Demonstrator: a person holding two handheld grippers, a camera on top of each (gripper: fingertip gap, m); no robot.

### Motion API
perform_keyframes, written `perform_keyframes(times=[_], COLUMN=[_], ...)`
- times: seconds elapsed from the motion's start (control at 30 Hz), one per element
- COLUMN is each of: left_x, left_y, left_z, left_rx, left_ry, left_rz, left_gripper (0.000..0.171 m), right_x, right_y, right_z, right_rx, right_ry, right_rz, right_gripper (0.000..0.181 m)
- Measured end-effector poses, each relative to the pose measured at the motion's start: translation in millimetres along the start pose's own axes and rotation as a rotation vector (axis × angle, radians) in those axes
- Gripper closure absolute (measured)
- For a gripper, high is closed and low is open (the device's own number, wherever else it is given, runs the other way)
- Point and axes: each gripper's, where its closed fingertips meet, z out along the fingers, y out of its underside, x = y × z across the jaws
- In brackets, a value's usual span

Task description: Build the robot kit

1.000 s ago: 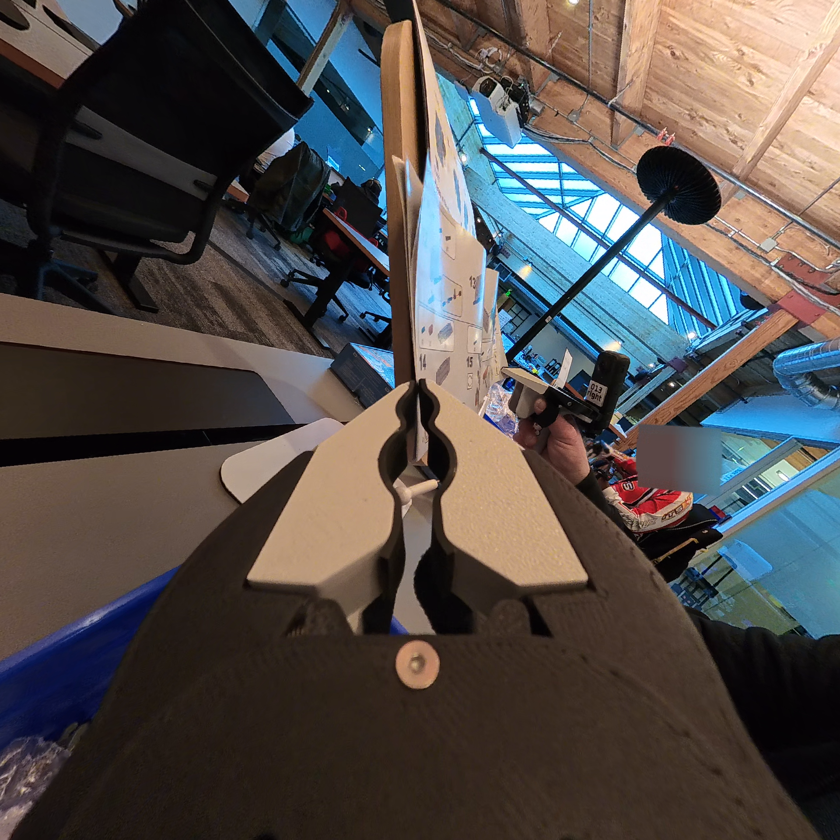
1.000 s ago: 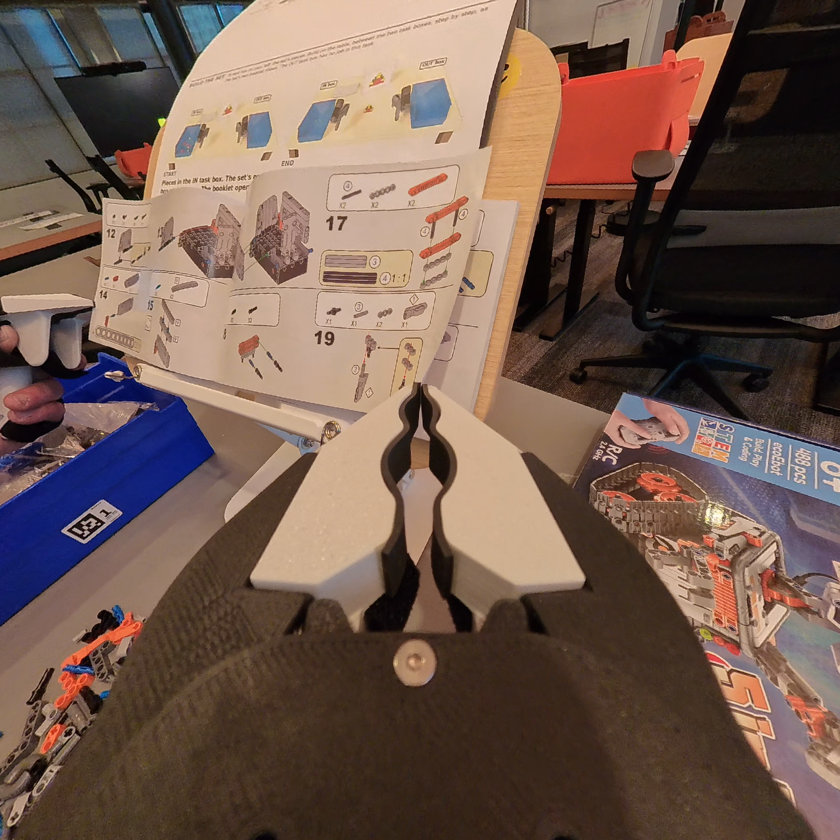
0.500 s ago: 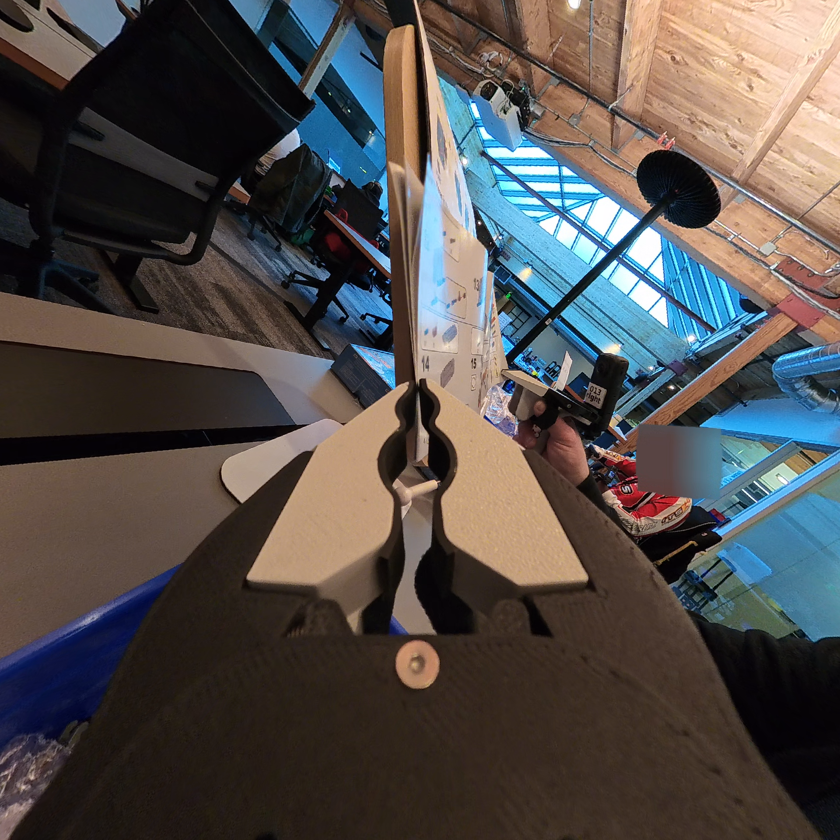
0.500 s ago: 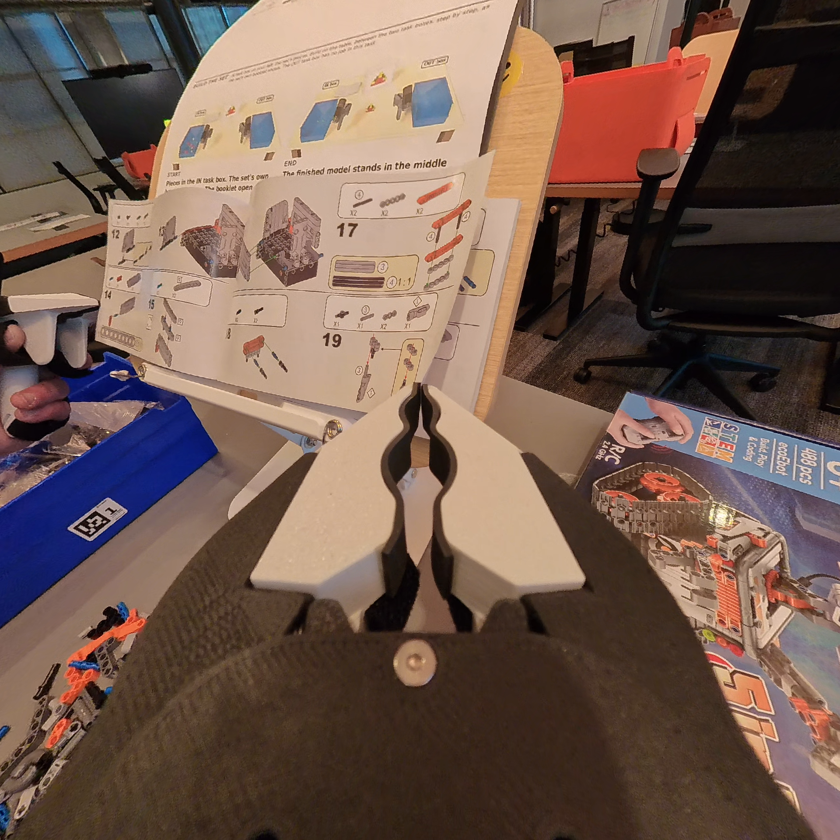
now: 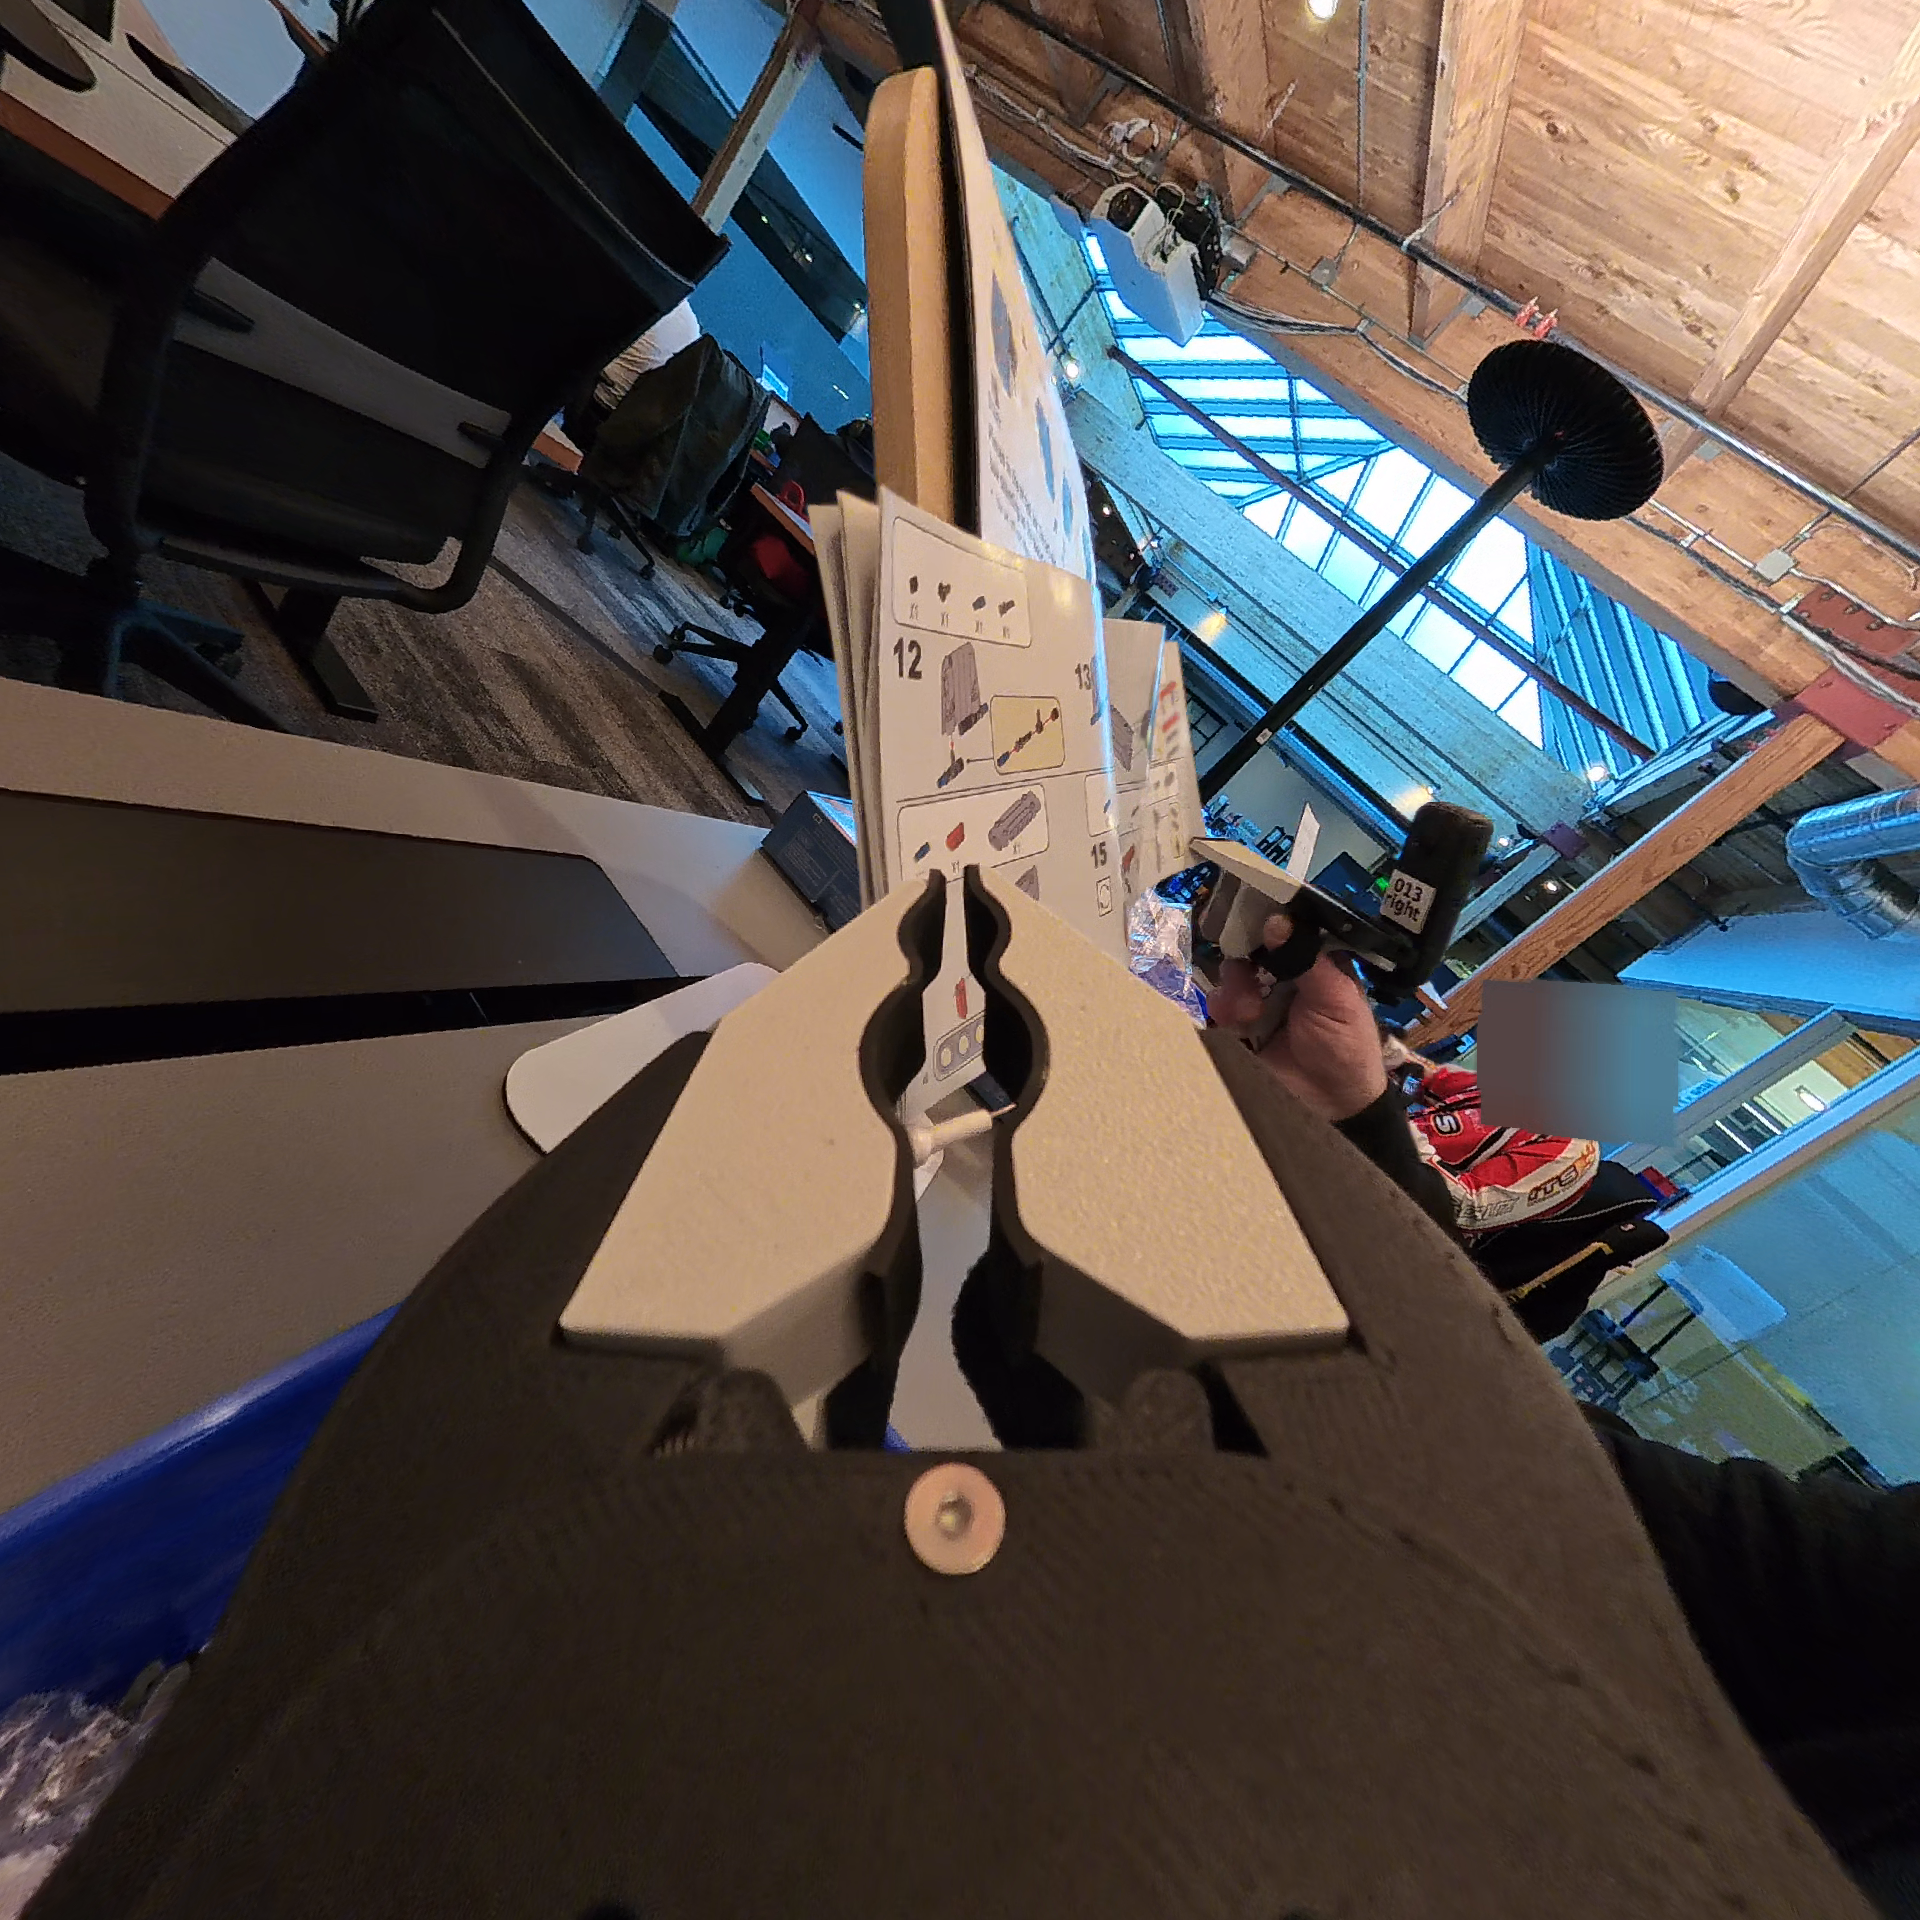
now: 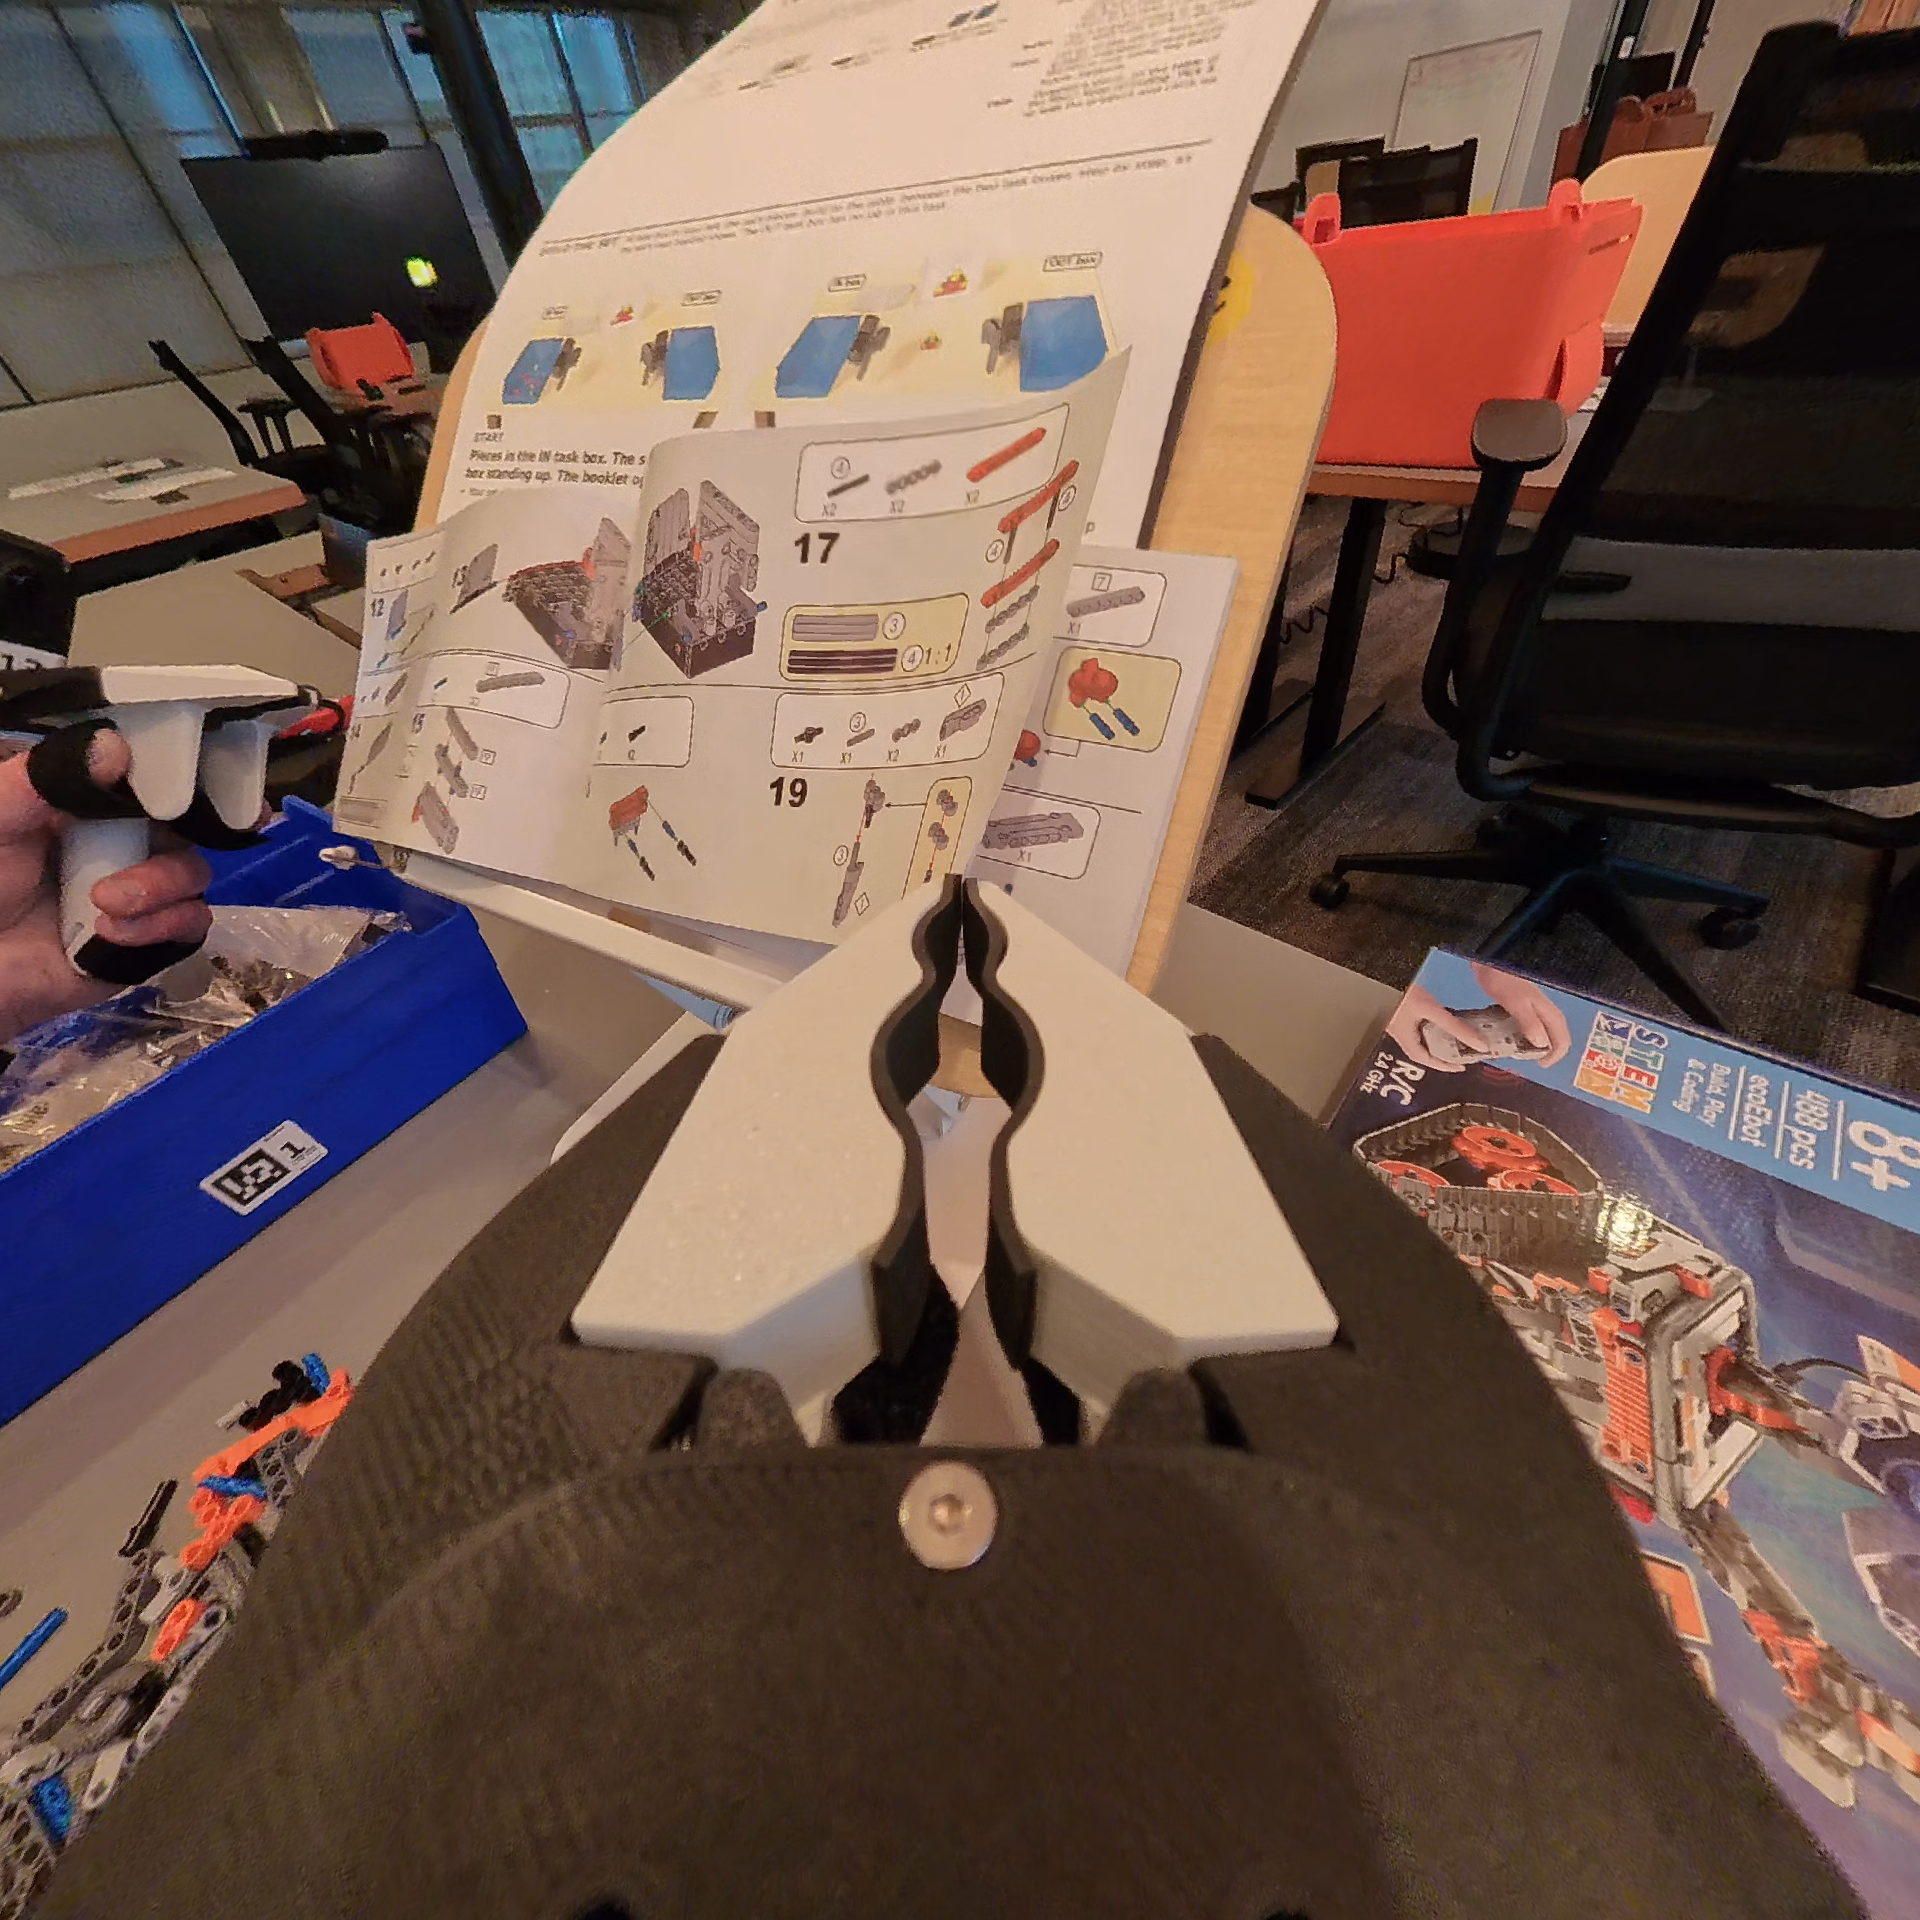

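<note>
The fingers (image 6: pixel 790 1122) of the right gripper (image 6: pixel 957 904) are pressing together at the lower edge of the booklet (image 6: pixel 727 665) leaning on its stand (image 6: pixel 1247 520) (pinching it or not, unclear). The left gripper (image 5: pixel 954 894), fingers nearly together, is meeting the booklet's left edge.

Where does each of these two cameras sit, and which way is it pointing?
Left wrist view: on the left hand-held gripper, tilted up past the booklet edge-on to the ceiling; the right hand-held gripper and a hand show.
Right wrist view: on the right hand-held gripper, facing the booklet head-on; the left hand-held gripper shows at left.
Shared: booklet, wooden stand, blue bin.
</note>
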Motion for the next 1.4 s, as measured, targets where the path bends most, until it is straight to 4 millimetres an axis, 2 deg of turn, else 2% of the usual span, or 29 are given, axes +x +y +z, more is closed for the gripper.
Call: perform_keyframes(times=[0.23, 0.57, 0.7, 1.4], left_x=[8, 9, 8, 8], left_y=[-3, 2, 4, 4], left_z=[2, 9, 11, 10], left_rx=[-0.002, -0.025, -0.035, -0.034], left_ry=[-0.001, -0.015, -0.019, -0.023], left_rz=[0.024, 0.033, 0.033, 0.033], left_gripper=[0.171, 0.171, 0.171, 0.171], right_x=[-16, -44, -54, -42], right_y=[-10, -12, -13, -8], right_z=[-9, 8, 12, 12], right_rx=[-0.037, -0.094, -0.089, -0.076], right_ry=[-0.03, 0.116, 0.113, 0.091], right_rz=[-0.054, -0.238, -0.252, -0.205], right_gripper=[0.181, 0.181, 0.181, 0.181])
